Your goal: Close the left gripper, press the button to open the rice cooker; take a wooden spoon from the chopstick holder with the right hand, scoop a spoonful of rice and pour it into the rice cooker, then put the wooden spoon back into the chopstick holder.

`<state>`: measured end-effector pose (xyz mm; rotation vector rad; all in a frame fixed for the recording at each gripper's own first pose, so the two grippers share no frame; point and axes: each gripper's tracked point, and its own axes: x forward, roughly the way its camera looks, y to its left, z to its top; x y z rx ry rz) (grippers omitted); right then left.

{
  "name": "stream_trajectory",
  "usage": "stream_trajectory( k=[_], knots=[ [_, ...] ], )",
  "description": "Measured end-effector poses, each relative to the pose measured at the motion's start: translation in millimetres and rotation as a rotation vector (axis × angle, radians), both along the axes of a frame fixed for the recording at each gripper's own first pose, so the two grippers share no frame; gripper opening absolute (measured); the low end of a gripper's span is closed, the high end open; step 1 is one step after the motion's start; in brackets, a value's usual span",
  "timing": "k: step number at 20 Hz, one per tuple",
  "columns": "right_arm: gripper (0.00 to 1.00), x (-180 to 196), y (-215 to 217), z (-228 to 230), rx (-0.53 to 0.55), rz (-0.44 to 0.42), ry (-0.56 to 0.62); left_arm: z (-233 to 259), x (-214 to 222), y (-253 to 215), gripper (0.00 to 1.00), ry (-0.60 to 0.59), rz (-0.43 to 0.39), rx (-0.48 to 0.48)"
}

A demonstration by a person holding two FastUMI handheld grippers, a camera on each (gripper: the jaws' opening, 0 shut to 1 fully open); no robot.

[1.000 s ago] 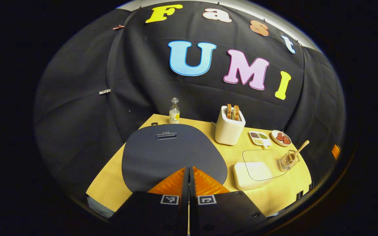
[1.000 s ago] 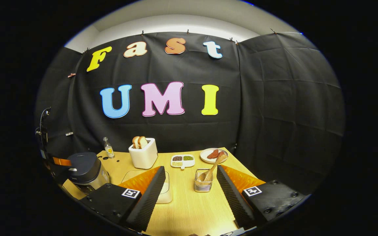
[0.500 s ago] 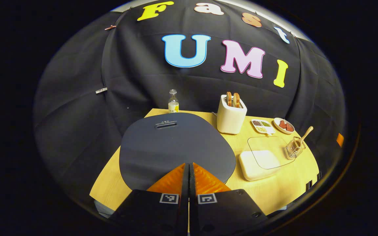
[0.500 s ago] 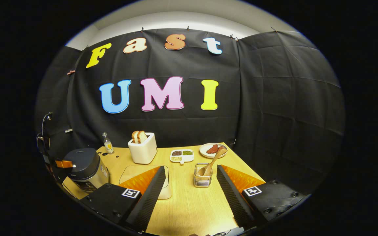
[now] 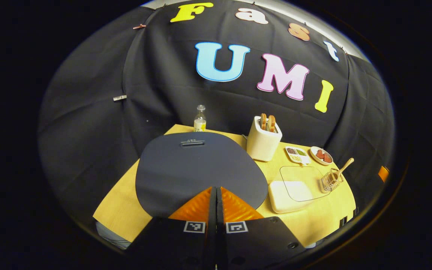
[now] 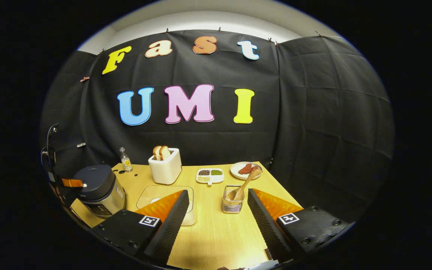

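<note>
Shifted slightly over the last second: the cooker lid (image 5: 201, 168) in the left gripper view, a little larger and nearer the clenched left gripper (image 5: 216, 189), fingers pressed together with nothing between them, poised just over the lid's front edge.

Held released above the table (image 6: 216, 232): the right gripper (image 6: 218, 200), fingers spread wide and empty, the holder (image 6: 233, 204) between them farther off, the spoon (image 6: 244, 183) leaning in it, bowl down. Stood shut at the table's left edge in the right gripper view: the cooker (image 6: 98, 187). Lay near it, under a clear lid: the rice box (image 6: 167, 204). Ranged behind: bottle (image 6: 126, 160), toaster (image 6: 165, 168), grain dish (image 6: 209, 175), plate (image 6: 243, 170).
</note>
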<state>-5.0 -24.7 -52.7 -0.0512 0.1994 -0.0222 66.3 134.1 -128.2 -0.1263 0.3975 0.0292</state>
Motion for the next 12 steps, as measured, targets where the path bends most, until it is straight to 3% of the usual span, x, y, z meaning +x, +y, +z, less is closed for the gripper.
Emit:
stream_trajectory(
  k=[5, 9, 11, 12],
  knots=[
    [0.98, 27, -4, 7, -0.021, 0.047, 0.003, 115, -11, 16, 0.07, -0.304, 0.158, 0.096],
    [0.98, 60, -6, 11, -0.010, 0.096, -0.002, 130, -31, 14, 0.08, -0.320, 0.265, 0.139],
    [0.99, 80, -12, 8, 0.001, 0.109, -0.004, 123, -43, 0, 0.16, -0.305, 0.281, 0.090],
    [0.99, 89, -16, 5, 0.009, 0.110, 0.002, 120, -49, -8, 0.30, -0.298, 0.289, 0.070]
  ],
)
